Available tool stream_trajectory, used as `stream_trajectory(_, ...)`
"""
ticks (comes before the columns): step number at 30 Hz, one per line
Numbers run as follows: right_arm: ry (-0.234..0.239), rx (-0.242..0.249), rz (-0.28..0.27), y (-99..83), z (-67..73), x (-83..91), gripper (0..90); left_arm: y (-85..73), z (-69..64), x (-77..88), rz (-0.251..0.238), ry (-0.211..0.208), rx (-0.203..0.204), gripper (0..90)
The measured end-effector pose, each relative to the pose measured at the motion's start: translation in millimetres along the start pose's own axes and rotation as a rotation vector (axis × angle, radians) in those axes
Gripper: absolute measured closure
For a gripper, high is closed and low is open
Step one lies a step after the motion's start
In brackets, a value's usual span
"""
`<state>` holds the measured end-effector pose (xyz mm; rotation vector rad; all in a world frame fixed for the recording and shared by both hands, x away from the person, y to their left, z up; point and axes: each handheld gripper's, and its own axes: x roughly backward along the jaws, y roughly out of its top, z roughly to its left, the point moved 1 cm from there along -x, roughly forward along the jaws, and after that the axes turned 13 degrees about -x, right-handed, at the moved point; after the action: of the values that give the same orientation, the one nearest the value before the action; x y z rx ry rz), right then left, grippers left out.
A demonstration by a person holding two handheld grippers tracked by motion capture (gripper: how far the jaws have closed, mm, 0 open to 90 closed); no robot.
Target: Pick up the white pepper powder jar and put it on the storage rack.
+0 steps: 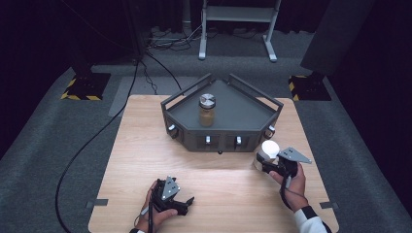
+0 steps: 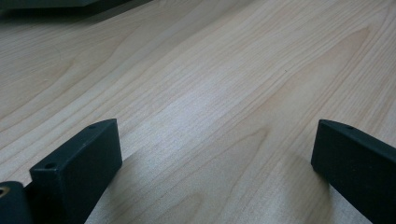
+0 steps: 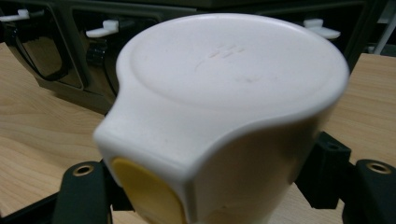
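The white container (image 1: 268,151) stands on the wooden table (image 1: 145,160) at the right side, just in front of the dark grey tray (image 1: 243,109) and near its right front corner. In the right gripper view the container (image 3: 224,107) has a round flat top, a white body and a yellow oval spot low on its side. The right gripper (image 1: 265,165) is closed on it: the two black jaws stand against the container's sides, one at each side, and the container sits between them. The person's right hand (image 1: 294,182) holds this gripper from the near side.

Behind the container, the tray has low walls with gaps and small white clips along its front. Inside the tray, well apart from the container, a jar (image 1: 207,110) with brown content and a metal lid stands upright.

The left gripper (image 1: 187,203) lies low over the table at the near left, held by the left hand (image 1: 155,208). Its jaws are spread wide, and between them there is bare wood (image 2: 210,121).
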<state>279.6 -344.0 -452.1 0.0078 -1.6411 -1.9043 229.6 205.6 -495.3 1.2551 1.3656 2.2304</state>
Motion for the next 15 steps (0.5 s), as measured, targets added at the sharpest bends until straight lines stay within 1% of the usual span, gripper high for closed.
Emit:
stream_trajectory(5,-0.017,0.007,-0.002,9.1,1.1,12.1,30.0,0.0,-0.1,0.0,0.0,0.0,0.001,1.7)
stream_trajectory(8,-0.017,0.008,-0.008,15.0,0.9,18.8,30.0,0.0,-0.1,0.0,0.0,0.0,0.0,1.7)
stream_trajectory(10,-0.024,0.016,-0.009,20.1,3.0,22.3,30.0,0.0,-0.1,0.0,0.0,0.0,0.0,1.7)
stream_trajectory(15,-0.024,0.031,-0.021,34.1,7.1,28.8,30.0,0.0,-0.2,0.0,0.0,0.0,0.001,1.7)
